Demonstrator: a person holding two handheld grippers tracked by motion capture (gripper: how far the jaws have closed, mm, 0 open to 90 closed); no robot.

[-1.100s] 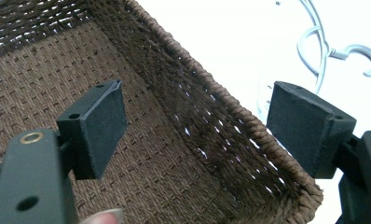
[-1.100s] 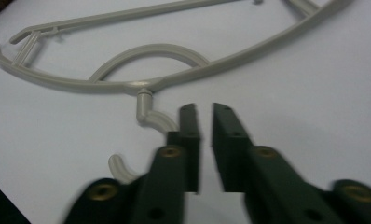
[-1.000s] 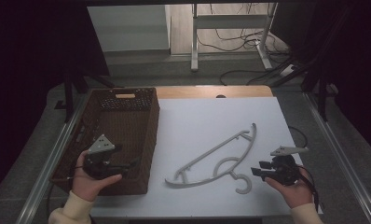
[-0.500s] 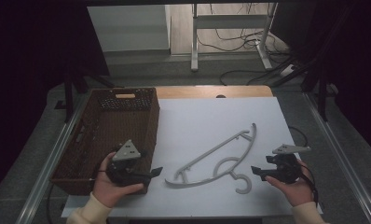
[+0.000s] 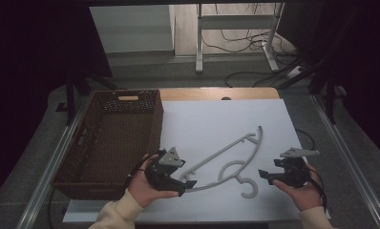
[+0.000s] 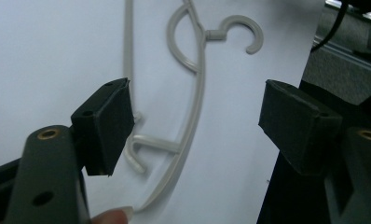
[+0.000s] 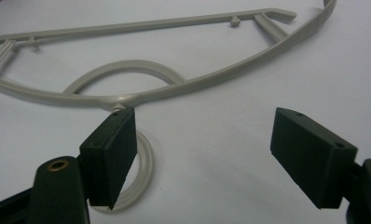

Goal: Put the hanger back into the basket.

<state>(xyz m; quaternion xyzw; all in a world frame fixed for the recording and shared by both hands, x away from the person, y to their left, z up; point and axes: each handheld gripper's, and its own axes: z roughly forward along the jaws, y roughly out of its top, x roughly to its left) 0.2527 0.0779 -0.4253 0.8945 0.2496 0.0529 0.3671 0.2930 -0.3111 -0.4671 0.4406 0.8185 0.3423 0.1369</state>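
One white surface is seen at frame centre in the high view, with a strip of wood showing along its far edge. One brown wicker basket is set along the left edge of the surface, overhanging it to the left. Wide bare white room is left in the upper middle and upper right of the surface; bare room is also seen between the hanger and the right edge.

One grey plastic hanger is laid flat at lower centre, running diagonally from lower left to upper right, hook toward the near edge. In the left gripper view the hanger is seen beyond the jaws; in the right gripper view the hanger is crossed at upper frame, its hook ring partly hidden behind the left jaw.

Two grippers are counted, one per hand. The left gripper is held at lower centre-left, just beside the basket's near right corner, at the hanger's lower-left end; its jaws are spread wide and nothing is gripped, contact with the hanger cannot be told. The right gripper is held at lower right, near the hook, jaws spread wide, nothing gripped.
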